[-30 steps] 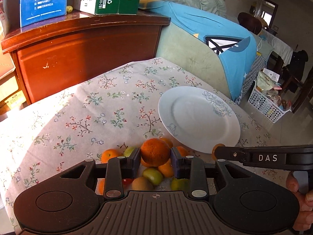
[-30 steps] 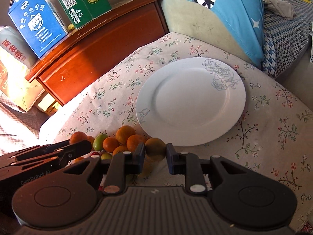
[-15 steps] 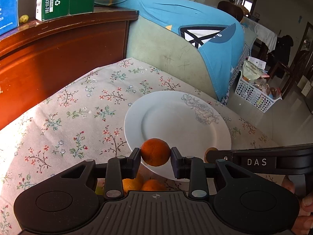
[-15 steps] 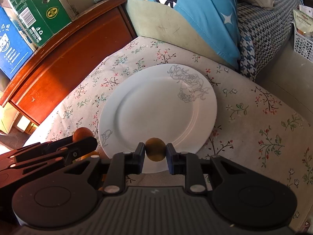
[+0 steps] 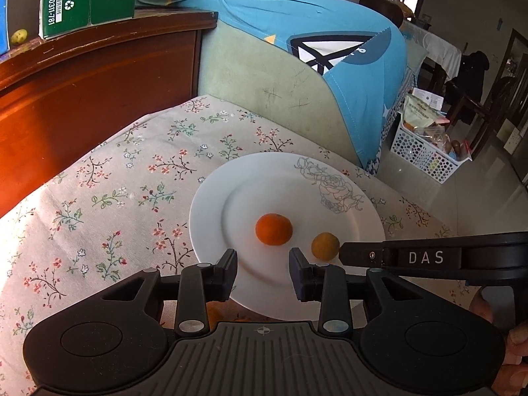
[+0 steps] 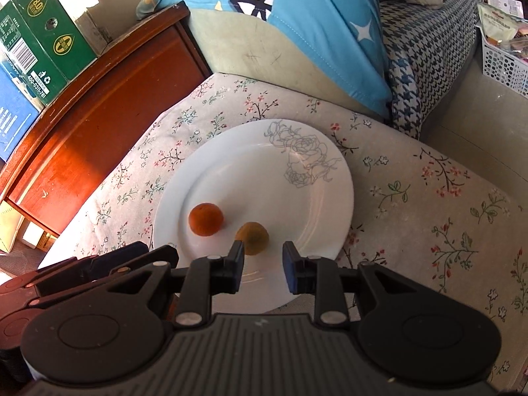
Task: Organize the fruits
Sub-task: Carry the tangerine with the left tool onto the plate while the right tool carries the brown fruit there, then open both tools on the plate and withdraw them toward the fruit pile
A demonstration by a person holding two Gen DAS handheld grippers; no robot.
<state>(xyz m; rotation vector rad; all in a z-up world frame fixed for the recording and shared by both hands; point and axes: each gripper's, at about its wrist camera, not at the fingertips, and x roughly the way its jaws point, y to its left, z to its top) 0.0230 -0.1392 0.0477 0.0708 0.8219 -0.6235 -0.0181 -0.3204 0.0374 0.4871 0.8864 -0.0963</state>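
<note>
Two fruits released onto the plate — both tongs opening, nothing between the jaws.

Nearest, the left gripper and right gripper are held over the white plate's near rim, jaws parting and empty; half a second earlier each clamped a fruit. Just beyond, the orange mandarin and the duller yellowish mandarin are now set down apart — two placed. Farther on, the plate's rose-printed half is left free, the floral tablecloth edge beyond it.
</note>
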